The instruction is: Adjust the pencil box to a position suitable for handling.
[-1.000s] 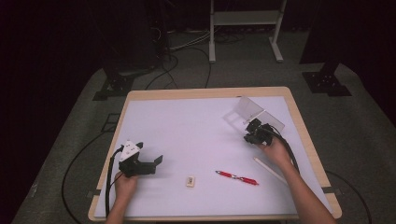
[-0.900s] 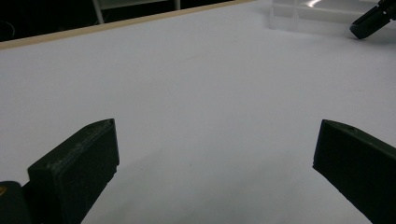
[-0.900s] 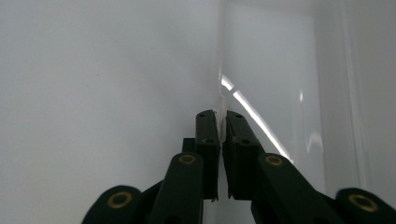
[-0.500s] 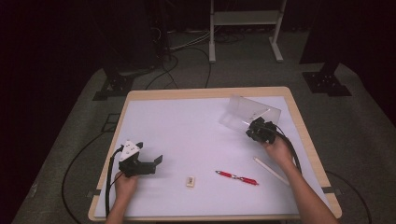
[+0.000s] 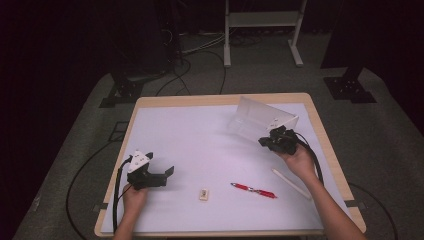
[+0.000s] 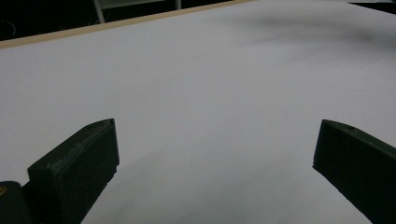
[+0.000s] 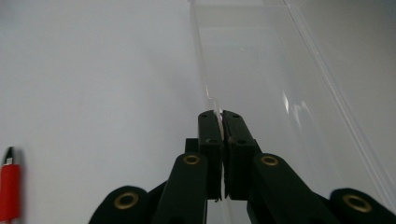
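A clear plastic case [image 5: 260, 120] lies at the back right of the white table [image 5: 200, 135], its lid tilted up. My right gripper [image 5: 267, 141] is shut on the lid's front edge; in the right gripper view the jaws [image 7: 219, 114] pinch the thin clear lid [image 7: 261, 70] between them. A red pen [image 5: 252, 190] lies near the front, also at the left edge of the right gripper view [image 7: 10, 186]. My left gripper [image 5: 161, 165] rests open at the front left, its jaws [image 6: 215, 140] wide apart over bare table.
A small cream eraser [image 5: 203, 194] lies front centre, left of the pen. A white stick [image 5: 291, 183] lies under the right forearm. Cables trail off the left table edge. A white stand [image 5: 262, 20] is on the floor behind.
The right gripper has risen and moved back a little with the case's lid, which now stands tilted up more. The left gripper has not moved.
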{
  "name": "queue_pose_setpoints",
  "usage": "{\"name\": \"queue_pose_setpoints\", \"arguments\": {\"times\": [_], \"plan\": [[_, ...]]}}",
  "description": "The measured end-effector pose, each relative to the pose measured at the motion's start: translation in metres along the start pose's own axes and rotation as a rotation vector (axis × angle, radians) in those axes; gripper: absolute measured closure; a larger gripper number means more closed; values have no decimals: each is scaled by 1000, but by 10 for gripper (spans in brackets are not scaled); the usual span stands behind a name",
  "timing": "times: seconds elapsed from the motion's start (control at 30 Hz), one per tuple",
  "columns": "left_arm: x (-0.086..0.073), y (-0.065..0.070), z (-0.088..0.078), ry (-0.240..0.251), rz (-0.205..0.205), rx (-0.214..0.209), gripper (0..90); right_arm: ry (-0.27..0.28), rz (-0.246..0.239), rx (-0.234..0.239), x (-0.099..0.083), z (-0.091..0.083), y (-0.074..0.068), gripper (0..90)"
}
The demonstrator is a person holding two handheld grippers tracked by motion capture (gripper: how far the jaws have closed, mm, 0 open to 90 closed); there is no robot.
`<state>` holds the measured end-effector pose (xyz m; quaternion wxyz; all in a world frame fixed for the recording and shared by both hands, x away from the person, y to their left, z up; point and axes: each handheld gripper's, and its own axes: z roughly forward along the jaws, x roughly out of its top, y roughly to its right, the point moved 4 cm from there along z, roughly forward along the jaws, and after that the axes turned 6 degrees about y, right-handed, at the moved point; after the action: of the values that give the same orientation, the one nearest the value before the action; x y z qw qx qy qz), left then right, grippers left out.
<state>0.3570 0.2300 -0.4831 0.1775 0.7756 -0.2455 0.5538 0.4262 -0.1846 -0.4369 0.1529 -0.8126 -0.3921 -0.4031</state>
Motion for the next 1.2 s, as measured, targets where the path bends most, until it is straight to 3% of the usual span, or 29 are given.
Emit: {"name": "queue_pose_setpoints", "arguments": {"times": [0.2, 0.43, 0.83, 1.2], "plan": [[0, 0, 0, 1, -2, 0, 0, 2, -71, 81, 7, 1, -29, 869], [0, 0, 0, 1, -3, 0, 0, 2, -100, 143, 11, 9, -51, 868], [0, 0, 0, 0, -2, -1, 0, -28, -170, 237, 9, 30, -77, 868], [0, 0, -1, -1, -1, -3, 0, -55, -190, 307, 4, 46, -94, 868]]}}
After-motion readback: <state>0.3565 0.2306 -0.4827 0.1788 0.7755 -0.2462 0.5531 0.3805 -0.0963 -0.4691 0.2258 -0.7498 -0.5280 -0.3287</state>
